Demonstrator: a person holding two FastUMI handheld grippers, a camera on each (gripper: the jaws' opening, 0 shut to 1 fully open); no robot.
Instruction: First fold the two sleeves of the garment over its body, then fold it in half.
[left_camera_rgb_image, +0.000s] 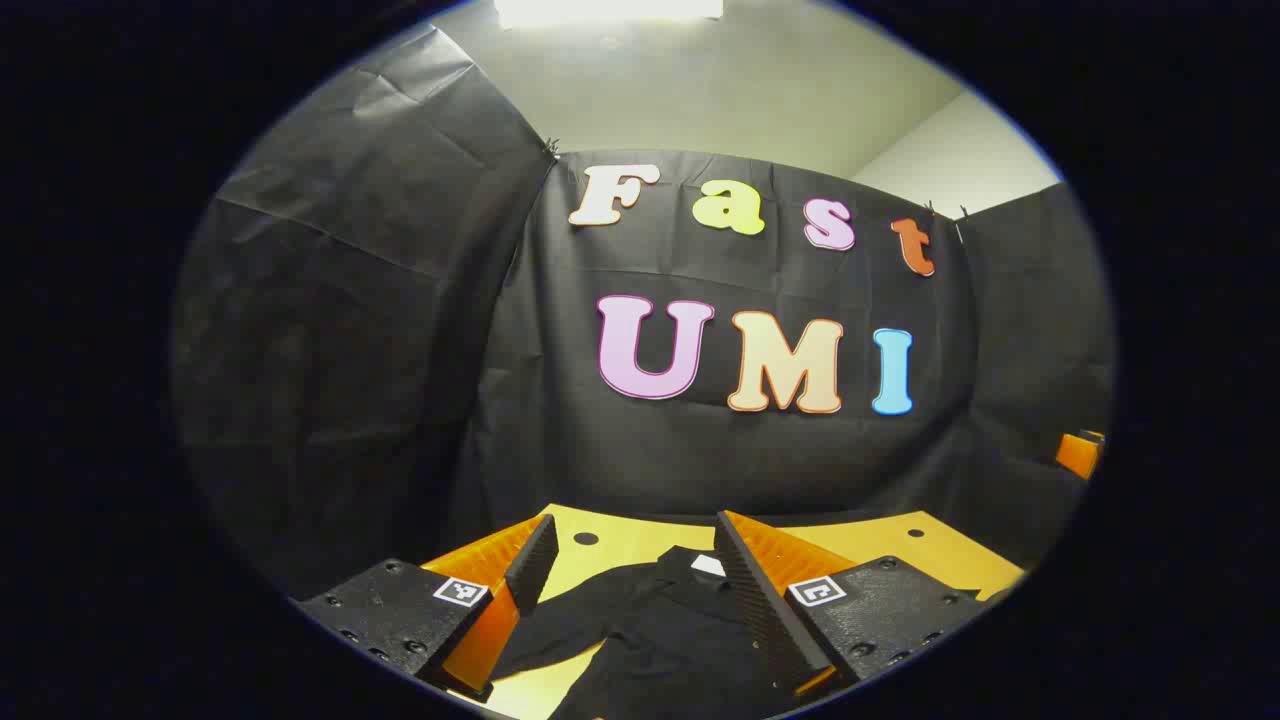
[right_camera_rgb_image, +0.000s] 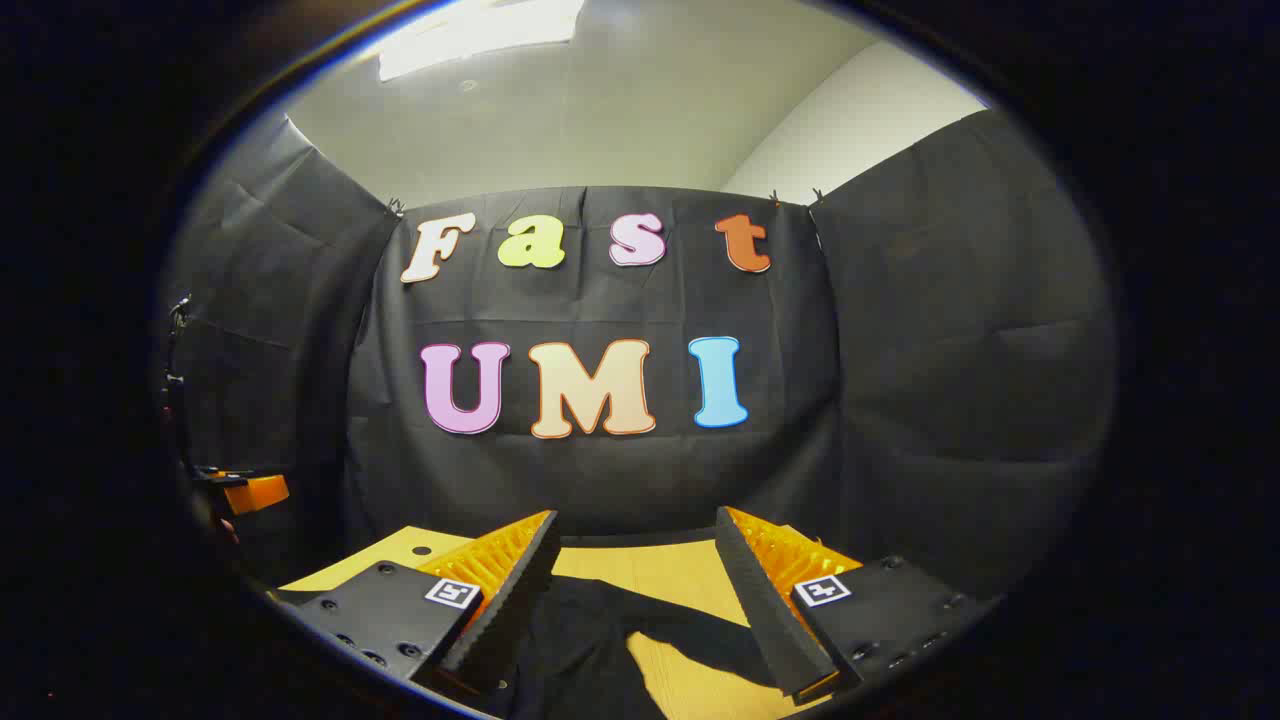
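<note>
Left tongs (left_camera_rgb_image: 632, 590): spread wide, grasping nothing, held above the garment.
Right tongs (right_camera_rgb_image: 632, 590): spread wide, empty, above the garment's edge.
Garment (left_camera_rgb_image: 660, 630): dark, soft cloth, lying flat on the desk, a sleeve stretched out sideways.
Desk (left_camera_rgb_image: 620, 545): smooth yellow wood with small round holes.

A pale yellow wooden surface (left_camera_rgb_image: 620, 545) with small dark round holes near its far edge carries a black garment (left_camera_rgb_image: 660, 640) lying spread flat, one sleeve extended sideways across the bare wood.
</note>
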